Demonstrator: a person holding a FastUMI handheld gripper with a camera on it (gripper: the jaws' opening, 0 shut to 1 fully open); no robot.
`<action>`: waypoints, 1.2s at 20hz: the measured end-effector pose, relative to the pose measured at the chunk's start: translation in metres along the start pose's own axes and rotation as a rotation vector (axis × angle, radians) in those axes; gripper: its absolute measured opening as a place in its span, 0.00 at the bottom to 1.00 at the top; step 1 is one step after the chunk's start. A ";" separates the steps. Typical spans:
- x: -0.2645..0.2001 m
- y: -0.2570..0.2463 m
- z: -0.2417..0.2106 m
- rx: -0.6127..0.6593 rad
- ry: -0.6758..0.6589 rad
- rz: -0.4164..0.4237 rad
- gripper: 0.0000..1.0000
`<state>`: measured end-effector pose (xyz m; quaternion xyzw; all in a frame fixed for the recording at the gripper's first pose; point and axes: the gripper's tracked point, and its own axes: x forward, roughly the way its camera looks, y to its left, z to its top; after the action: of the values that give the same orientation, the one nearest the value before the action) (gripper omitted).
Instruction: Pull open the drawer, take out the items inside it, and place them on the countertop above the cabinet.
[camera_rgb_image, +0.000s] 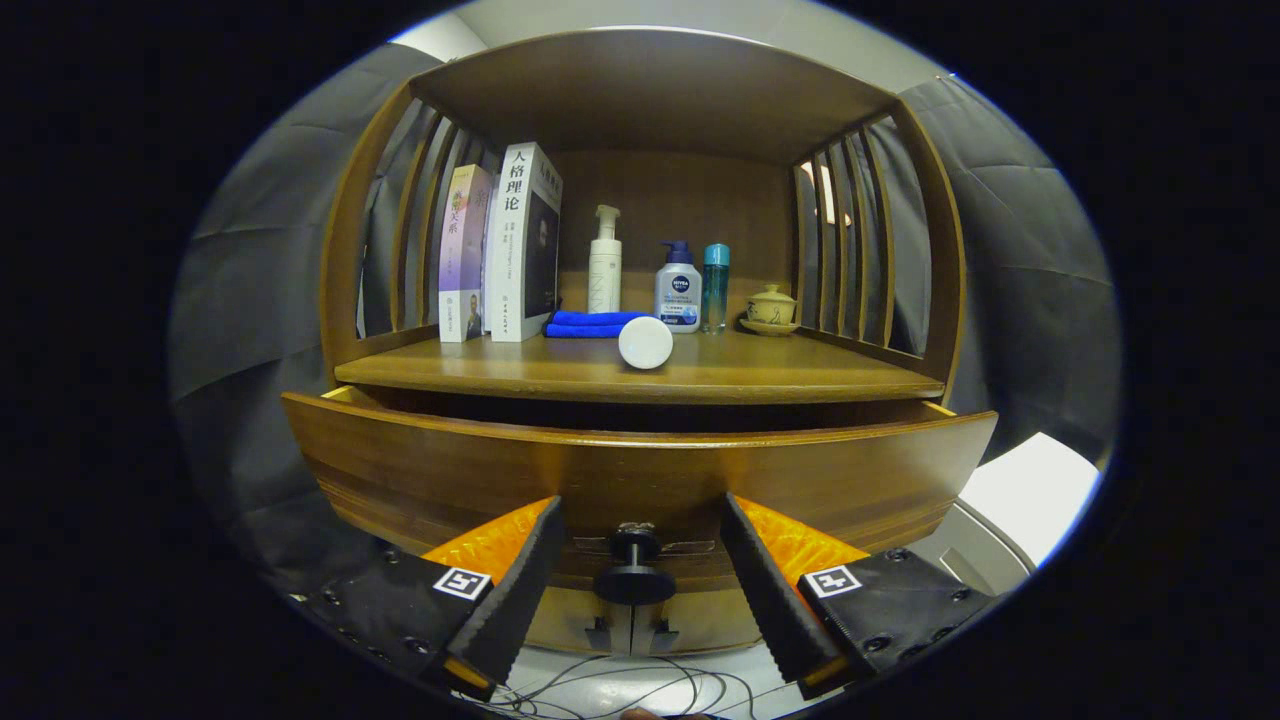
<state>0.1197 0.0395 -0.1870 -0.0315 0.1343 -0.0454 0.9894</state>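
Gripper view: wooden cabinet (640, 90), counter (560, 378) above the drawer (640, 470) carries books (500, 250), blue cloth (590, 323), white round object (645, 342), bottles (680, 285), lidded cup (771, 308). Drawer pulled part-way out; its inside is hidden behind the front. Hand-held gripper (635, 560) spread wide, knob (634, 570) between fingers, untouched. Cables (610, 690) on floor below the drawer.
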 end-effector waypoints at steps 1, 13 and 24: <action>0.004 0.001 0.001 0.000 0.002 -0.001 0.98; 0.041 0.002 0.011 0.021 0.037 0.014 0.98; -0.012 -0.031 0.040 -0.046 -0.026 0.017 0.99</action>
<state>0.1169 0.0116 -0.1429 -0.0536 0.1229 -0.0335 0.9904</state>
